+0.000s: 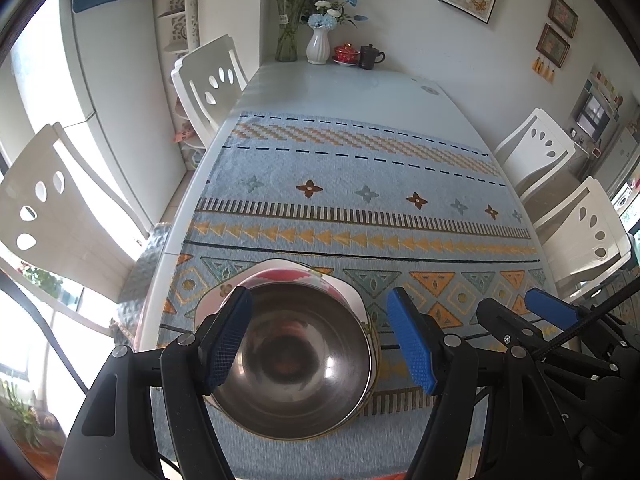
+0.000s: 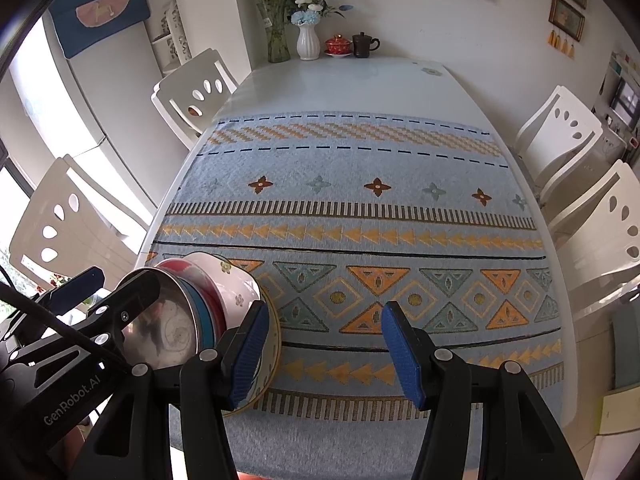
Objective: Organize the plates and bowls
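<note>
Your left gripper (image 1: pixel 320 336) hangs over a shiny round steel bowl (image 1: pixel 296 360), jaws wide; its left pad overlaps the rim, though contact is unclear. The bowl tops a stack: a red bowl (image 1: pixel 276 272), then a white flowered plate (image 1: pixel 356 300), mostly hidden, on the blue patterned cloth (image 1: pixel 360 200). Your right gripper (image 2: pixel 324 354) stands open and empty just right of the stack.

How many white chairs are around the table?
4: two chairs on the left, far and near; two on the right, far and near. Others may sit out of view.
</note>
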